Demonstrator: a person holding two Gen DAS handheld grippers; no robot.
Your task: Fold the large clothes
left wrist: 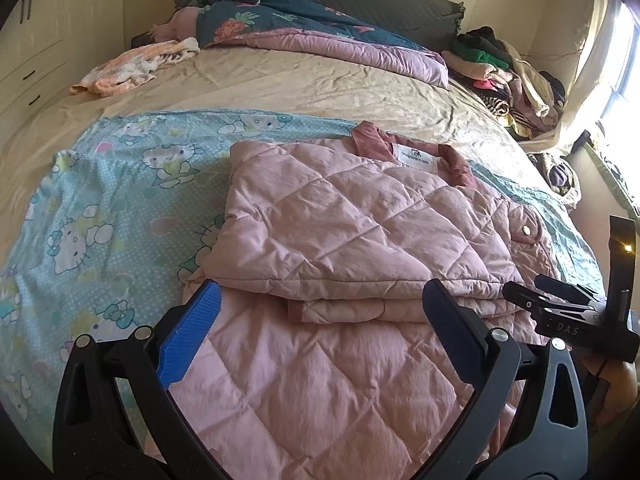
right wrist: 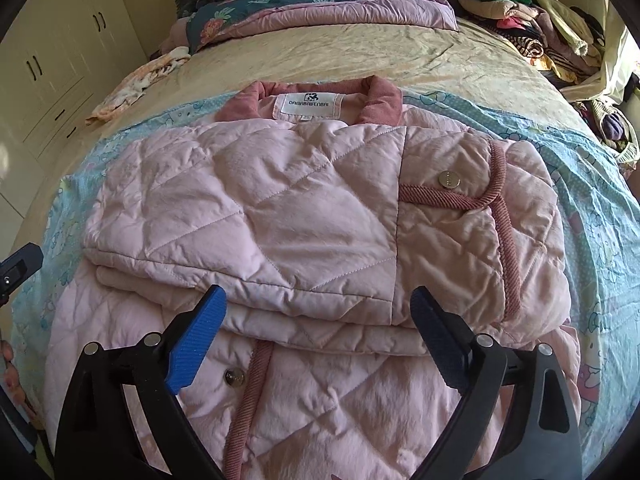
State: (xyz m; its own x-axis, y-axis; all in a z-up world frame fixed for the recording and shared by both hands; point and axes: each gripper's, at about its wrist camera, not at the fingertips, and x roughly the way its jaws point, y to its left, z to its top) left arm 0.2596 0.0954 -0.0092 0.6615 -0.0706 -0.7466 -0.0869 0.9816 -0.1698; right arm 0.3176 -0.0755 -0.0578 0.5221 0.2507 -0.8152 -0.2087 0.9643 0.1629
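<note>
the jaws of both grippers stand wide apart with nothing between them. the left gripper (left wrist: 324,300) hangs over the near half of a pink quilted jacket (left wrist: 360,232), its blue pads clear of the cloth. the right gripper (right wrist: 320,308) hangs over the same jacket, facing the folded edge, and grips nothing either.

the jacket lies on a bed (left wrist: 280,88), on top of a light blue cartoon-cat sheet (left wrist: 100,208) spread across a beige sheet (right wrist: 360,56). its upper part is folded over into a thick flat block, with the darker pink collar (right wrist: 380,100) and a white label (right wrist: 310,104) at the far end. a round snap button (right wrist: 449,180) sits on the folded flap beside corded pink trim; a second button (right wrist: 234,376) shows on the lower layer that spreads toward the cameras.

farther up the bed lie a dark floral quilt (left wrist: 288,12) with a pink underside and a small crumpled peach cloth (left wrist: 132,68). a heap of mixed clothes (left wrist: 508,80) is piled at the right, near a bright window (left wrist: 620,64). cream cupboards (right wrist: 52,80) line the left wall.
</note>
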